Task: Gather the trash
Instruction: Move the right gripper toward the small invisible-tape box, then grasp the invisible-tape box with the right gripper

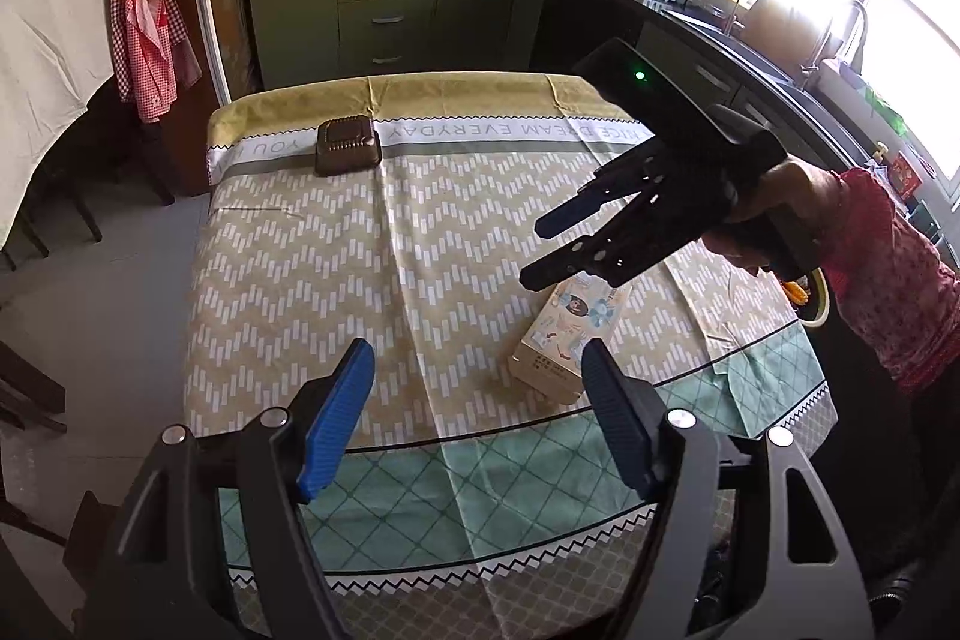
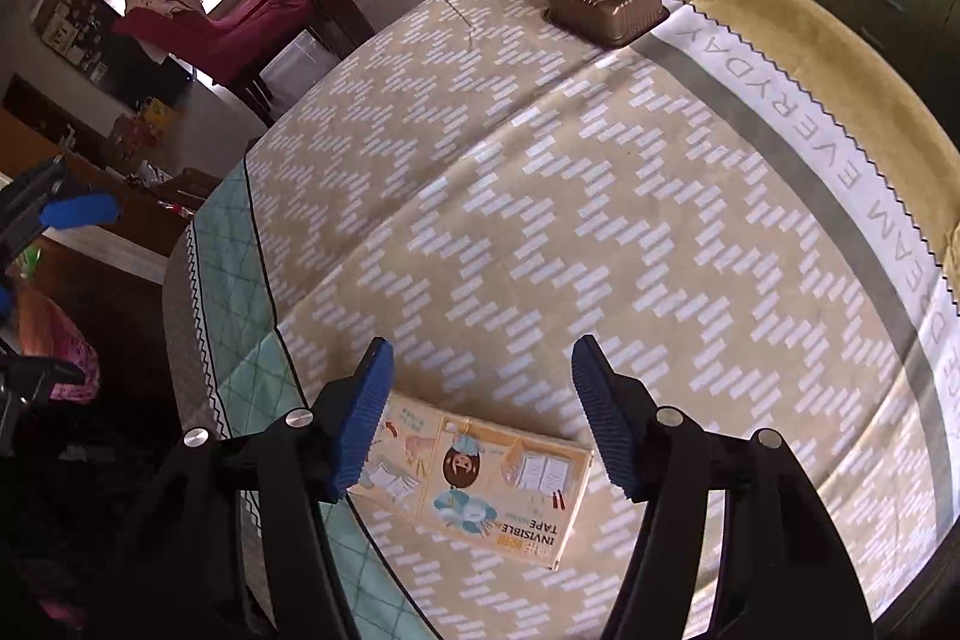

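A flat cardboard "Invisible Tape" box (image 2: 480, 484) lies on the table near its front right edge; it also shows in the left wrist view (image 1: 570, 334). A brown plastic container (image 1: 348, 144) sits at the table's far left; in the right wrist view it is at the far edge (image 2: 606, 1). My right gripper (image 2: 477, 400) is open, hovering just above the tape box, and shows in the left wrist view (image 1: 540, 250). My left gripper (image 1: 477, 394) is open and empty over the table's near edge, left of the box.
The table (image 1: 420, 232) wears a beige chevron cloth with a green border. Green kitchen cabinets (image 1: 384, 10) and a counter with dishes stand behind. A tape roll (image 1: 816, 304) lies at the right edge. Chairs and a red sofa (image 2: 228, 34) are to the left.
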Demonstrator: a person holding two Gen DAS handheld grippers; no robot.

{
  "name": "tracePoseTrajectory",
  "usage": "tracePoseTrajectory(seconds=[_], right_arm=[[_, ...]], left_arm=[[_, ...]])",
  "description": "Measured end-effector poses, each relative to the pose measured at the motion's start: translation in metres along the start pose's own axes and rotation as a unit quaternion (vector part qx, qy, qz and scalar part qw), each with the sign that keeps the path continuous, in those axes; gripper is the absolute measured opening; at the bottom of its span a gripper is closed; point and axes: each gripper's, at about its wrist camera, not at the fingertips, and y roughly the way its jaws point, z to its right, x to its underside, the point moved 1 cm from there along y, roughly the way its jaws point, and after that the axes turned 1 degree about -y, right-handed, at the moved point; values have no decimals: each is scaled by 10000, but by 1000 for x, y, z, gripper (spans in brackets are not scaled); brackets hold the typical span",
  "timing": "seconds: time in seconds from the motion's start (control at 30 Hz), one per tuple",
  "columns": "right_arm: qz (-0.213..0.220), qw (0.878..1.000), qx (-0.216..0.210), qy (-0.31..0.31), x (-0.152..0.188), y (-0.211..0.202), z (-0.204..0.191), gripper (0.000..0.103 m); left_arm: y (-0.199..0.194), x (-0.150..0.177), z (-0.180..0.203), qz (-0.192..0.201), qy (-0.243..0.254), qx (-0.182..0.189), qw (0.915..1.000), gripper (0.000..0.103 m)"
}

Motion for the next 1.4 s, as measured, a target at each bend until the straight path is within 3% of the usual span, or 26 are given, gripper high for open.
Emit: tracePoseTrajectory(seconds=[0.23,0.53,0.77,1.0,1.07,1.1,1.4], right_arm=[[-394,9983,-322,298,14,4,6,64],[-1012,9937,-471,-104,52,5,-14,69],[-603,9963,598,-138,77,7,-44,72],[-530,9842,1622,-467,83,29,-75,69],[-479,9853,1596,-382,85,31,-77,65],[-445,9853,1618,-320,85,32,-77,57],[-125,9893,1403,382,110,-8,-41,57]], left_arm=[[0,0,0,-24,23,-52,10000,68],[-9,2,14,36,217,-42,9997,68],[-10,2,15,55,186,-26,9998,68],[-10,5,17,19,219,-50,9997,69],[-11,6,17,27,242,-45,9997,69],[-11,7,17,33,245,-41,9997,69],[-10,8,19,22,261,5,9997,70]])
